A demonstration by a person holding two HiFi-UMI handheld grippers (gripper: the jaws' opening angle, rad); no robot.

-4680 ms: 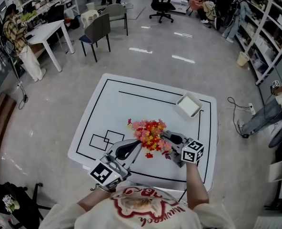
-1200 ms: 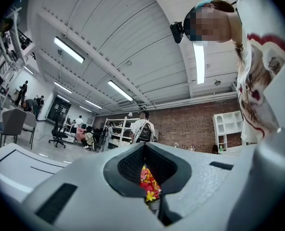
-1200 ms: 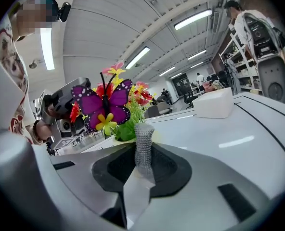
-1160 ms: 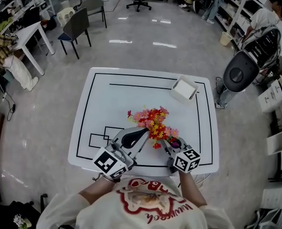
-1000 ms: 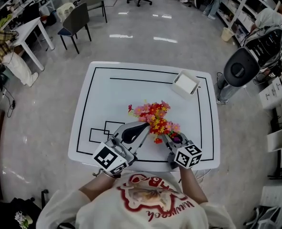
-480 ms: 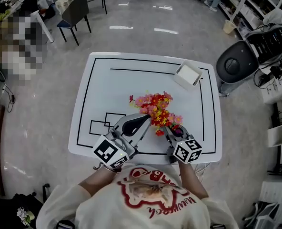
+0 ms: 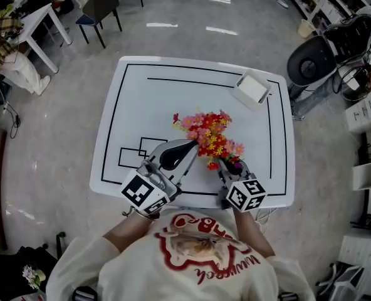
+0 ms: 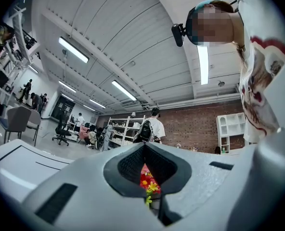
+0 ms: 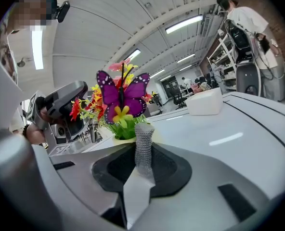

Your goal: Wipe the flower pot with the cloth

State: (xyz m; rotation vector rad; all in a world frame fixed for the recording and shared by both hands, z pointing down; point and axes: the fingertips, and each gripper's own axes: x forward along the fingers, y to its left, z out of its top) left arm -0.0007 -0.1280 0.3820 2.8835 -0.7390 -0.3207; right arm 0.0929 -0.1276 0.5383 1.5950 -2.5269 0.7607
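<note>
The flower pot shows as a yellow-green rim (image 9: 125, 134) under a bunch of red, pink and yellow flowers (image 7: 207, 137) near the front of the white table (image 7: 141, 99). A purple butterfly (image 9: 123, 93) sits among the flowers. My right gripper (image 7: 228, 165) is at the pot's near right side, shut on a strip of grey cloth (image 9: 143, 150) that stands up between its jaws. My left gripper (image 7: 193, 144) is shut, its tips against the flowers' left side. Flowers (image 8: 147, 179) show through the gap behind its tips. Whether it pinches a stem or the rim is hidden.
A white box (image 7: 251, 88) stands at the table's far right corner. Black lines and rectangles are drawn on the tabletop. Off the table are a black round machine (image 7: 311, 61) at the right, a dark chair (image 7: 104, 5) and a white desk (image 7: 32, 30) at the far left.
The head view has shifted, so the table sits higher in the picture. Both grippers stay at the flowers as before, the cloth still in the right one.
</note>
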